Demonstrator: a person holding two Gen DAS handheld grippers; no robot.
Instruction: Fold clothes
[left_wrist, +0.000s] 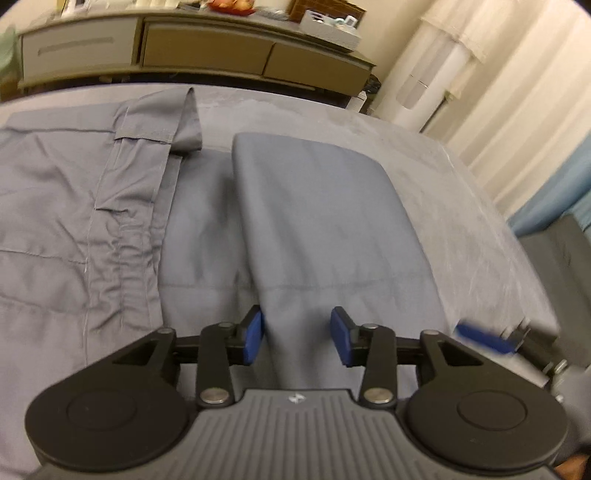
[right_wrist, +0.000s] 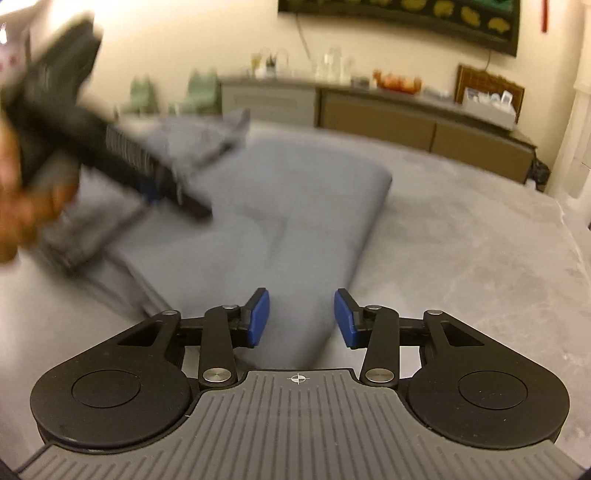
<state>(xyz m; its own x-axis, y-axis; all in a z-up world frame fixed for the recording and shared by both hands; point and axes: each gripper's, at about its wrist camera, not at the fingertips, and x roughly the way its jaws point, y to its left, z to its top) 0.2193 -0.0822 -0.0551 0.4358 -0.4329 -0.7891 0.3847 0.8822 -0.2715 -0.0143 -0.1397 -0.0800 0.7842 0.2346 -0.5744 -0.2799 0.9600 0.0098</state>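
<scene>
Grey trousers (left_wrist: 74, 206) lie spread on the grey table (left_wrist: 461, 221), with one leg (left_wrist: 317, 206) folded over into a smooth flat panel. My left gripper (left_wrist: 297, 325) hovers open over the near end of that panel; the cloth runs under the gap and neither pad presses it. A blue pad of my right gripper (left_wrist: 484, 338) shows blurred at the right. In the right wrist view my right gripper (right_wrist: 301, 310) is open over the folded leg (right_wrist: 280, 206), near its tapering end. The left gripper (right_wrist: 159, 184) is a blur at upper left, held by a hand (right_wrist: 22, 206).
A long low sideboard (left_wrist: 207, 51) with bottles and boxes runs along the wall behind the table (right_wrist: 461, 240). Pale curtains (left_wrist: 517, 92) hang at the right. A grey seat or box (left_wrist: 554, 251) stands past the table's right edge.
</scene>
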